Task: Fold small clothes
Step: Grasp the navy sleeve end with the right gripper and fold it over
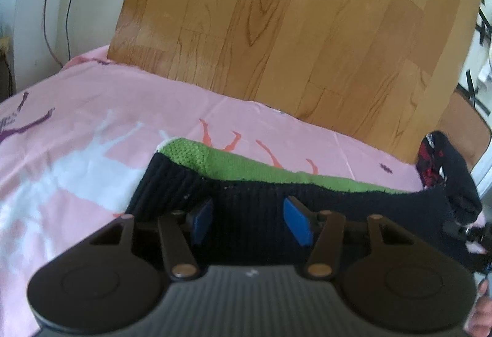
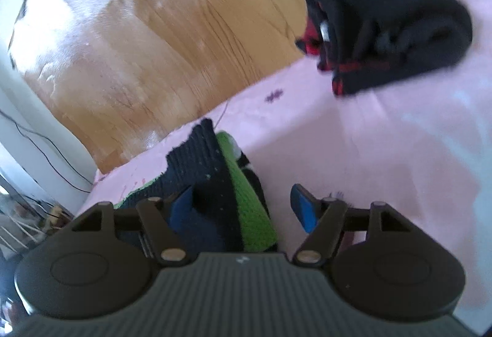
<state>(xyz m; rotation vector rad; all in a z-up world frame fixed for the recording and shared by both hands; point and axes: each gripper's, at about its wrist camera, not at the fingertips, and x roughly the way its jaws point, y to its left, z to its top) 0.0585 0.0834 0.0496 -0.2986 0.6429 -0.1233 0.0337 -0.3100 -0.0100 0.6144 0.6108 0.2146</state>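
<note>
Both the left gripper (image 1: 249, 220) and right gripper (image 2: 243, 210) tilt down, jaws apart, over the black-green sock (image 1: 246, 177).

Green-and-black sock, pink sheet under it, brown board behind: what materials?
Green-and-black sock: chunky knit, probably wool or acrylic; ribbed rows and a loop texture show. Pink sheet: thin woven cloth, matte, with creases and printed figures. Brown board: wood-grain plank pattern with a slight sheen, possibly laminate or vinyl rather than solid wood.

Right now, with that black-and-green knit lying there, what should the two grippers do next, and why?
Probably lift both away: the black-and-green knit already lies doubled over on the pink sheet, and the left gripper and right gripper stand open, squeezing nothing.
</note>
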